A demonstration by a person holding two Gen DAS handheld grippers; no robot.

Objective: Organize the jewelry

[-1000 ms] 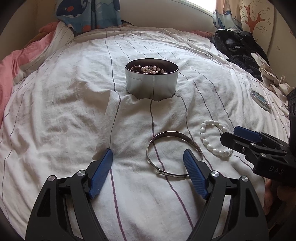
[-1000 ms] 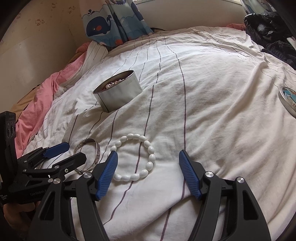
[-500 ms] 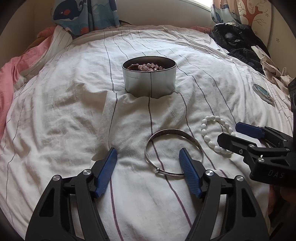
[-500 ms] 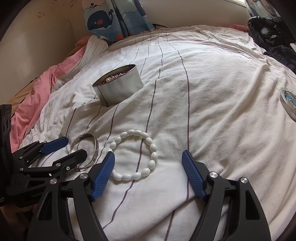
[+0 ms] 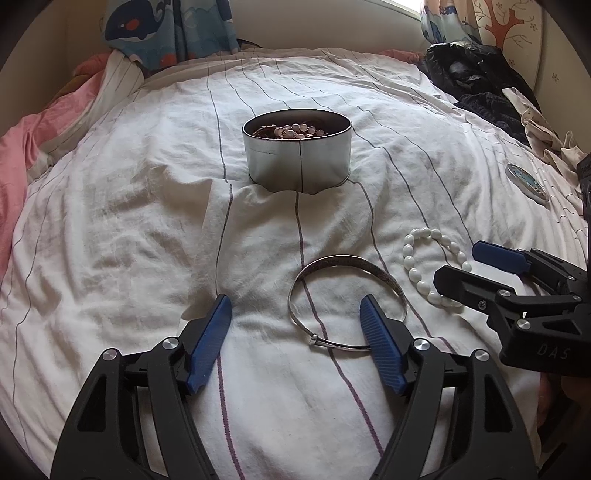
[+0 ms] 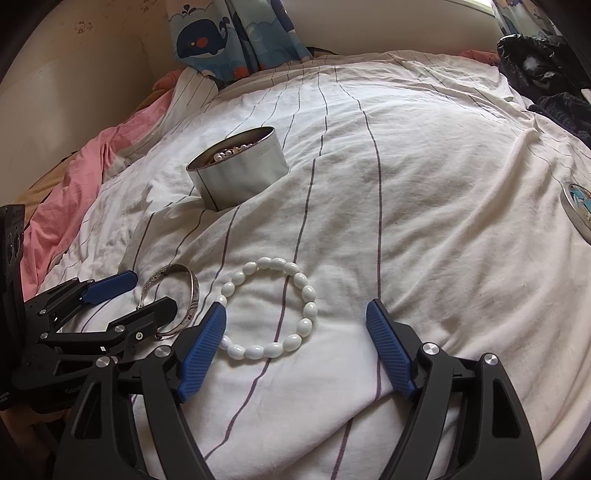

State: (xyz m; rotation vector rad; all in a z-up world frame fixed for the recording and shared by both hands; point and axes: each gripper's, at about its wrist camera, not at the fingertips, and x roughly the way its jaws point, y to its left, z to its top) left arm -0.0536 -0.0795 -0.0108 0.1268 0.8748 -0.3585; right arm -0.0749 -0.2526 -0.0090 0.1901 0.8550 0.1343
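Observation:
A silver bangle [image 5: 347, 299] lies flat on the white striped bedsheet; it also shows in the right wrist view [image 6: 184, 295]. My left gripper [image 5: 295, 310] is open, its right finger over the bangle's near right rim. A white bead bracelet [image 6: 271, 306] lies to the right of the bangle and shows in the left wrist view [image 5: 432, 266]. My right gripper [image 6: 295, 314] is open, low over the bracelet, with its left finger at the bracelet's left edge. A round metal tin [image 5: 297, 149] holding jewelry stands farther back, also seen in the right wrist view [image 6: 240, 168].
The tin's round lid [image 5: 526, 181] lies at the far right of the bed, also seen in the right wrist view [image 6: 578, 210]. Dark clothes [image 5: 476, 81] are piled at the back right. A pink blanket [image 6: 74, 181] bunches along the left edge. A whale-print curtain [image 6: 229, 33] hangs behind.
Both grippers have moved slightly forward and lower toward the sheet. The left has closed in on the bangle, the right on the bead bracelet. Both stay open.

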